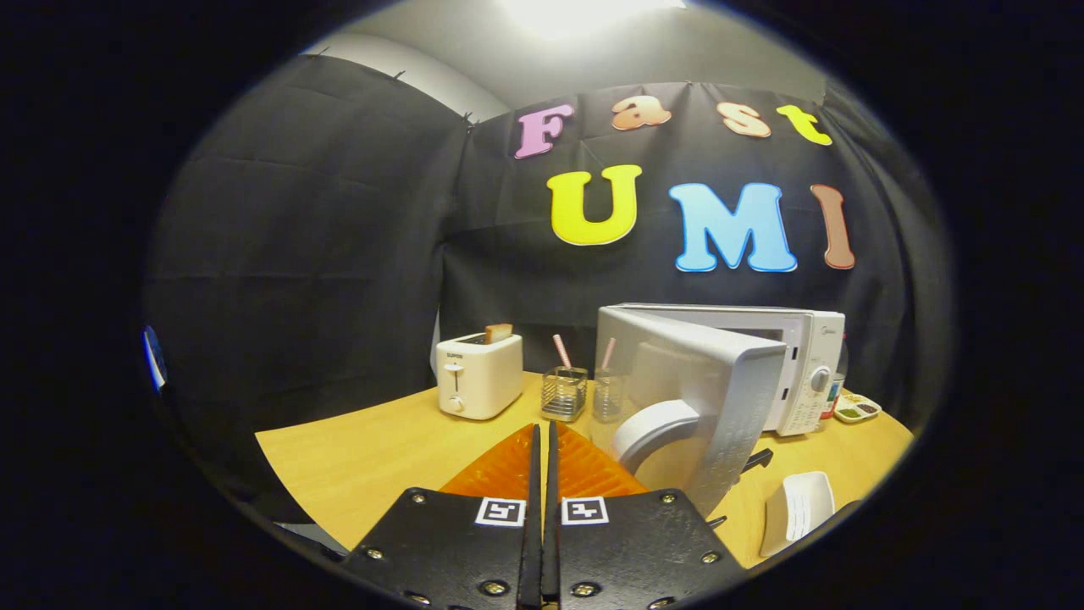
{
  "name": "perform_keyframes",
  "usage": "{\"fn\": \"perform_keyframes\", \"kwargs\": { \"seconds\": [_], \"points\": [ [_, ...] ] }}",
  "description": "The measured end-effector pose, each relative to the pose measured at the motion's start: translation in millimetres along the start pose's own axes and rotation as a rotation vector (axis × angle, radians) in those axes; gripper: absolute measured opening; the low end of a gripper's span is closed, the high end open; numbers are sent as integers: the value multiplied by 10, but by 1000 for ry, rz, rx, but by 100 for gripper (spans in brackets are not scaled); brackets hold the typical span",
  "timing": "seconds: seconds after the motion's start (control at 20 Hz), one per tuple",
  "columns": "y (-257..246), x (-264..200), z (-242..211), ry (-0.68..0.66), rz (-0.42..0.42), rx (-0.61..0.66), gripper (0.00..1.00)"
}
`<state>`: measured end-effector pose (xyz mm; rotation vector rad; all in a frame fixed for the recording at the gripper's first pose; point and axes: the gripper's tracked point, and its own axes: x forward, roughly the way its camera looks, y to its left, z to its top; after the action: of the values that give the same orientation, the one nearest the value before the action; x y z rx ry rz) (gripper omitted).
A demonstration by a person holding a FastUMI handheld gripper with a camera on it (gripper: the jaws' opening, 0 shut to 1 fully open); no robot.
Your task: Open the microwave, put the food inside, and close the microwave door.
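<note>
The white microwave [800, 356] stands on the wooden table [364, 457], ahead of my fingers and to the right. Its door [732, 398] hangs open, swung out toward me from its left hinge. Through the door's window a white round shape [656, 432] shows; I cannot tell what it is. A white ridged dish [800, 507] lies on the table in front of the microwave, right of my fingers. My gripper [543, 428] is shut, its orange fingers [504, 470] pressed flat together with nothing between them, their tips just left of the door's lower edge.
A white toaster [478, 374] with a slice of bread in it stands beyond the fingers to the left. Two glasses with straws [565, 391] sit between toaster and microwave. A small tray of colours [857, 409] lies right of the microwave. A black handle [756, 460] pokes out under the door.
</note>
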<state>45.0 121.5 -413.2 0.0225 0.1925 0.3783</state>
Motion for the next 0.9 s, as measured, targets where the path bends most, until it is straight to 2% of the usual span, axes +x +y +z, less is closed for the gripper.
{"fn": "perform_keyframes", "kwargs": {
  "seconds": [0.4,0.9],
  "points": [
    [-1459,171,51,4,-236,13,2],
    [-2678,872,159,40,-377,44,2]
  ]
}}
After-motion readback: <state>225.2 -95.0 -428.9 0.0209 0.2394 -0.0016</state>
